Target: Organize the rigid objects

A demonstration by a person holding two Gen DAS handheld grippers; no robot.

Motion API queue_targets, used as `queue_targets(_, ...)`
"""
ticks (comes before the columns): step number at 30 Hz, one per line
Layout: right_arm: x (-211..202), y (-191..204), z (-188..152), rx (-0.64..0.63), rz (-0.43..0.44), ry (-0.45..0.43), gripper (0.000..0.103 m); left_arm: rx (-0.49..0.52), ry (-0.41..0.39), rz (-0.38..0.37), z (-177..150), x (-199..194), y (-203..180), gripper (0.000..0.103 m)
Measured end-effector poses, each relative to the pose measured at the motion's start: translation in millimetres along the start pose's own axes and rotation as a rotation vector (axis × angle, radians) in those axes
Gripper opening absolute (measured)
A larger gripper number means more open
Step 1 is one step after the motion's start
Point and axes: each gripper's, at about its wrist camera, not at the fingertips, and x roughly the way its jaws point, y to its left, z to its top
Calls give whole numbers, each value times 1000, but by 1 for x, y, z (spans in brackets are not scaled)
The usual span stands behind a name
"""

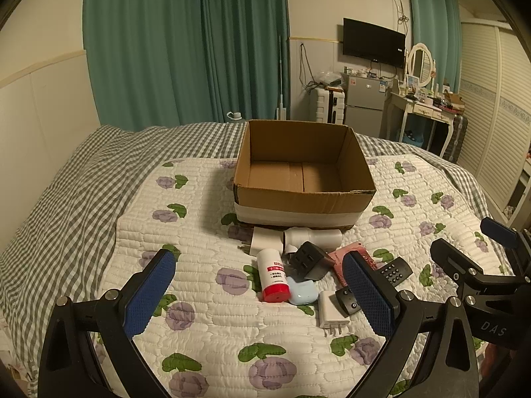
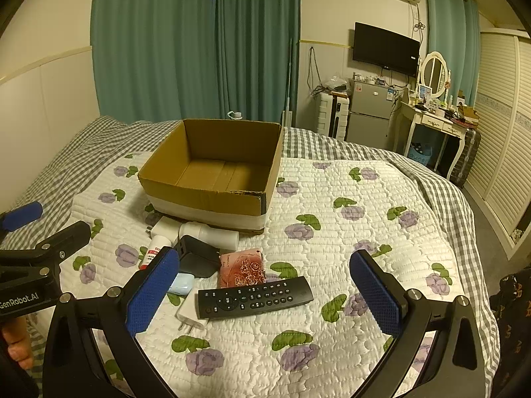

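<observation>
An open cardboard box (image 1: pixel 303 195) (image 2: pixel 202 195), empty inside, stands on the floral quilt. In front of it lies a pile: a white bottle with a red cap (image 1: pixel 272 274), a black charger block (image 1: pixel 308 260), a light blue case (image 1: pixel 301 290), a white plug adapter (image 1: pixel 332 311), a white tube (image 1: pixel 313 238), a pink patterned box (image 2: pixel 243 268) and a black remote (image 2: pixel 255 297). My left gripper (image 1: pixel 262 293) is open above the pile, empty. My right gripper (image 2: pixel 265 293) is open above the remote, empty.
The quilt (image 2: pixel 348 232) lies on a grey checked bedsheet (image 1: pixel 66 199). Beyond the bed are green curtains (image 1: pixel 186 43), a small fridge (image 2: pixel 370 112), a dressing table (image 2: pixel 434 122) and a wardrobe (image 2: pixel 501 132) at right.
</observation>
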Motion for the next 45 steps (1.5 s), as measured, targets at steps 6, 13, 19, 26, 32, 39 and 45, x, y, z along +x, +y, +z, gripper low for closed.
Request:
queue_targets(6,1,1,0,-1,0,2,103,0,-1,1,0,0,0,102)
queue_targets(13,1,2,-1,-5,-3,1,103,1,-1,1,0,0,0,102)
queue_targets(19,2,3,-1,-8,-1,2,103,2,-1,2,0,0,0,102)
queue_targets(26,2,2,-2,-5,2,3,103,1,-1,2,0,0,2,102)
queue_targets(32,3,2,-3,-6,0,4,103,2,-1,3,0,0,1,102)
queue_targets(39,4,2,-3,-6,3,9,103,3,-1,3,0,0,1,102)
queue_targets(45,4,3,-3,-6,4,11,103,4,-1,4,0,0,1,102)
